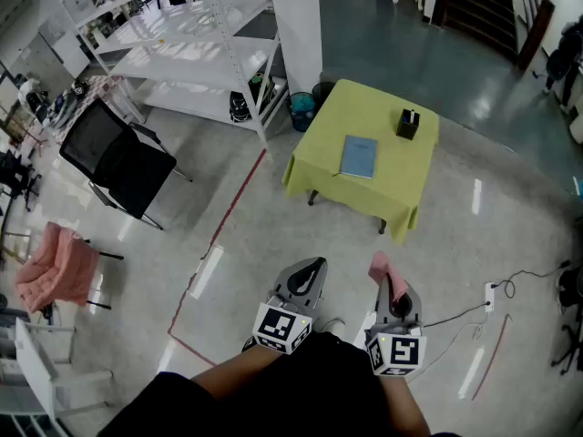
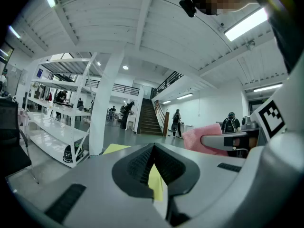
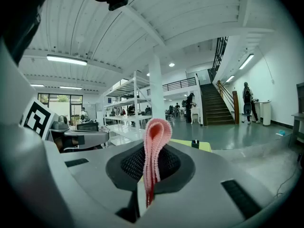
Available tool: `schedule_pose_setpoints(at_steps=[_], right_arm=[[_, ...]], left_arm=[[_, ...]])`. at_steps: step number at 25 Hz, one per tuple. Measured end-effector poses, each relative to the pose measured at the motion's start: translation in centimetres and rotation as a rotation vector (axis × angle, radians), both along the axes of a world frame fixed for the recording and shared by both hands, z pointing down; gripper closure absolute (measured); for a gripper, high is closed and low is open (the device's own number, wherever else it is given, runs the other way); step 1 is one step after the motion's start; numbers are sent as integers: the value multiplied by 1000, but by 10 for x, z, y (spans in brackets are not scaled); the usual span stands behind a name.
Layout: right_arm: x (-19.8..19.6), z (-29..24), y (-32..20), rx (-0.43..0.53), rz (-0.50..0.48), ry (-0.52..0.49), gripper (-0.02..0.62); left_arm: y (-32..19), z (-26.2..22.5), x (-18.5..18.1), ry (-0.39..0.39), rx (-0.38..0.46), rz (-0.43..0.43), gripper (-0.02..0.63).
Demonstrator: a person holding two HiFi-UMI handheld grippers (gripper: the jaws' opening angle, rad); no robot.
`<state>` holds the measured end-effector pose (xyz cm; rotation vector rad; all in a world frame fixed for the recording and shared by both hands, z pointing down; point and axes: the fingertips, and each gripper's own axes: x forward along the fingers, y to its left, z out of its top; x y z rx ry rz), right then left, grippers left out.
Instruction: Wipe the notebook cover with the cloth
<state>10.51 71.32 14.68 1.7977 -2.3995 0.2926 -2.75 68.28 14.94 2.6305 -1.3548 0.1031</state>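
Head view: notebook (image 1: pixel 358 157) upper centre on table (image 1: pixel 401 178), well away; right gripper (image 1: pixel 397 300) clamps cloth (image 1: pixel 383 269), left gripper (image 1: pixel 312 271) closed, empty; walk up first, then lay cloth flat on the cover.

One notebook (image 1: pixel 358 157), one cloth (image 1: pixel 384 269)

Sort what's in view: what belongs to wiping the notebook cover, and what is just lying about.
For the job:
pink cloth, clamped in the right gripper
blue notebook, flat on the yellow table
left gripper, shut and empty

Lying about:
black container on the table
black office chair
white shelving
pink fabric draped at far left
power strip on the floor
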Motion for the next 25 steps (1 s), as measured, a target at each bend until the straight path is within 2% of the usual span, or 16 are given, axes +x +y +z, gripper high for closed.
schedule_pose_setpoints(at_steps=[4,9,13,18,25], right_arm=[[4,-4,6,28,-39,-84,560],[18,-5,14,58,-27,-197,560],[34,7,22,39,-18,-190,560],[39,18,28,20,-16,-218,558],[45,27,7,4,7,-232,560]], left_arm=[[3,-4,6,7,16,0,601],[7,-2,5,-1,33,-16,601],[19,4,5,-10,25,-41,601],[25,8,12,-15,2,-21,601],[-10,0,30,5,12,33,601]])
